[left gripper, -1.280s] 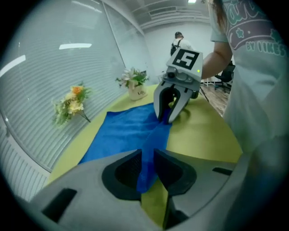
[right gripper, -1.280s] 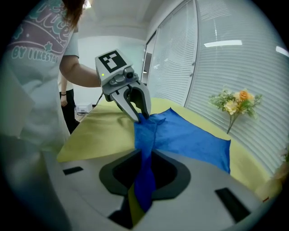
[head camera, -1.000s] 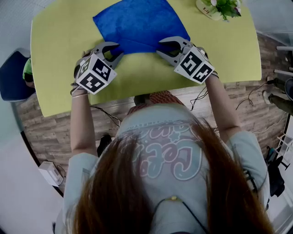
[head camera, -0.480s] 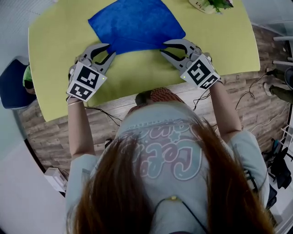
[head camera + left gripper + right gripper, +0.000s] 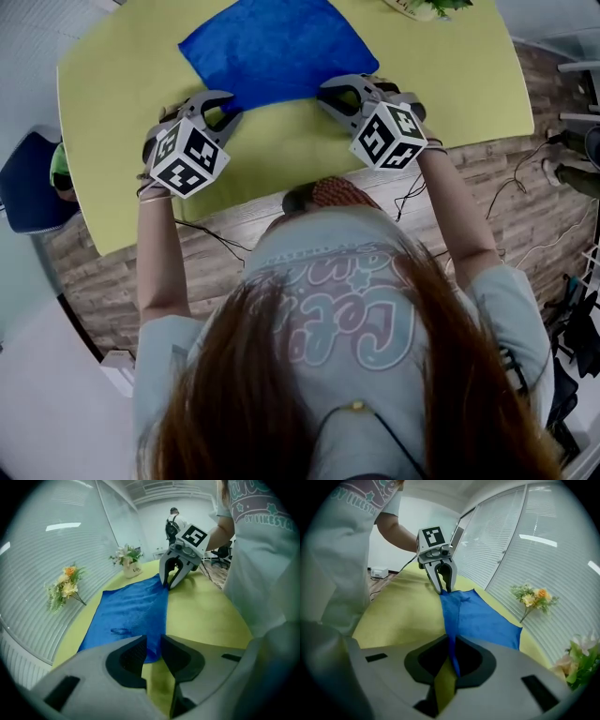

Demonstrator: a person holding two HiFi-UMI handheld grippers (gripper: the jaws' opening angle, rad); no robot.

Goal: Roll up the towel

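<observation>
A blue towel (image 5: pixel 277 47) lies flat on the yellow-green table (image 5: pixel 281 150). My left gripper (image 5: pixel 220 108) sits at the towel's near left corner. In the left gripper view that corner of the towel (image 5: pixel 126 616) is nipped in the narrow gap of my left gripper (image 5: pixel 153 646). My right gripper (image 5: pixel 336 97) is at the near right corner; its jaws have just been closing. In the right gripper view the towel (image 5: pixel 483 616) rises as a thin pinched fold in my right gripper (image 5: pixel 451 656). Each view shows the other gripper across the towel's near edge: right (image 5: pixel 168 584), left (image 5: pixel 442 590).
A pot of flowers (image 5: pixel 427 7) stands at the table's far right, seen also as the flower pot (image 5: pixel 126 557). A loose flower sprig (image 5: pixel 65 585) lies beyond the towel's far edge. A blue chair (image 5: pixel 23 178) is left of the table. Cables trail on the wooden floor (image 5: pixel 506 187).
The right gripper's jaws have narrowed onto the towel's near right corner. Both grippers have rolled slightly at the towel's near edge. The towel still lies flat.
</observation>
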